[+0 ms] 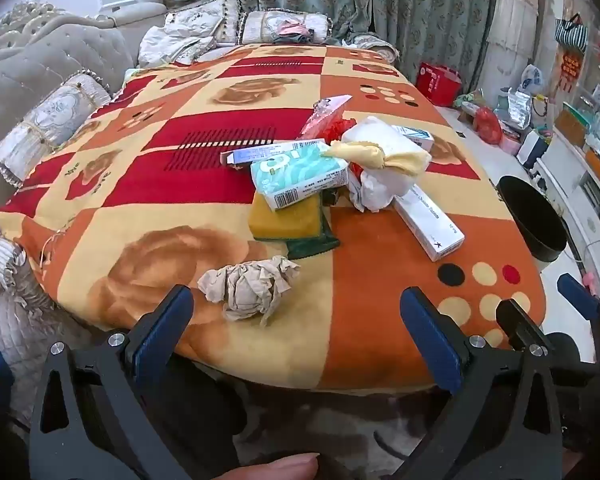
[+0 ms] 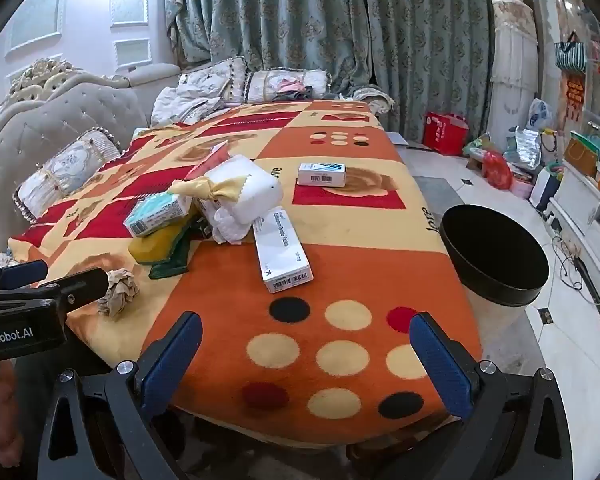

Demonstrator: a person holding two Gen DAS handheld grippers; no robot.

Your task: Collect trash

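L gripper [image 1: 296, 320] spread wide, nothing between the jaws, hovering at near edge of the table [image 1: 380, 344], tilted down. R gripper [image 2: 306, 344] same: jaws wide apart, empty, over the dotted orange patch of the blanket [image 2: 228, 360] covering the table. A fingertip [image 1: 276, 468] shows at bottom of left wrist view.

Nearest trash: crumpled brown paper ball [image 1: 252, 284], just ahead of L gripper, lying apart from the main pile. Behind it a yellow sponge [image 1: 284, 216] w/ green pad under it; teal tissue pack [image 1: 300, 174] rests on top of the sponge. Long white box [image 1: 428, 224] lies flat to the right of the sponge, near end free, far end tucked under the pile. White wad [image 1: 380, 156] w/ yellow cloth [image 1: 380, 156] knotted over it sits mid-pile, touching the tissue pack. Long thin box [image 1: 260, 154] behind the tissue pack, pink wrapper [image 1: 326, 114] further back. Small white box w/ blue stripes [image 2: 322, 174] sits alone, apart from pile, on far right part of table.

Black bin [image 2: 496, 260] stands on the floor just beside table's right edge, open top, inside too dark to tell contents.

Far: grey sofa [image 2: 60, 128] w/ cushions on left, green curtains [image 2: 300, 20] at back, red bag [image 2: 446, 132] and clutter on floor at right.
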